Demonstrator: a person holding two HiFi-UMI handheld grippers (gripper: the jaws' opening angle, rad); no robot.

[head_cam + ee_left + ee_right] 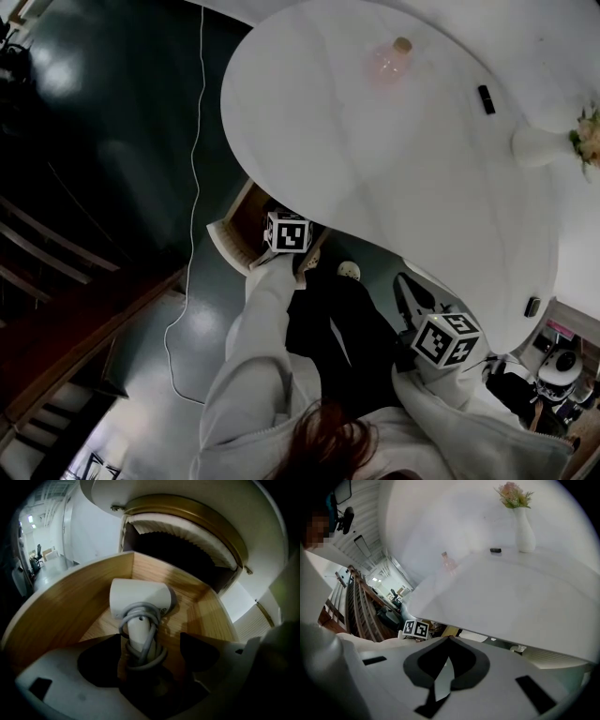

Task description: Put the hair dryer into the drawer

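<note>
Lying on the wooden floor of the open drawer (61, 606), towards its back corner, the hair dryer (140, 599) has its cord (154, 654) wound round the handle. The left gripper (147, 656) is released, its jaws wide on either side of that handle and not pressing it, so the placing looks done. Only drawing that gripper out, and perhaps shutting the drawer under the table (394, 169) edge, seems left. The right gripper (449, 639) is clenched on nothing below the table's near edge.
</note>
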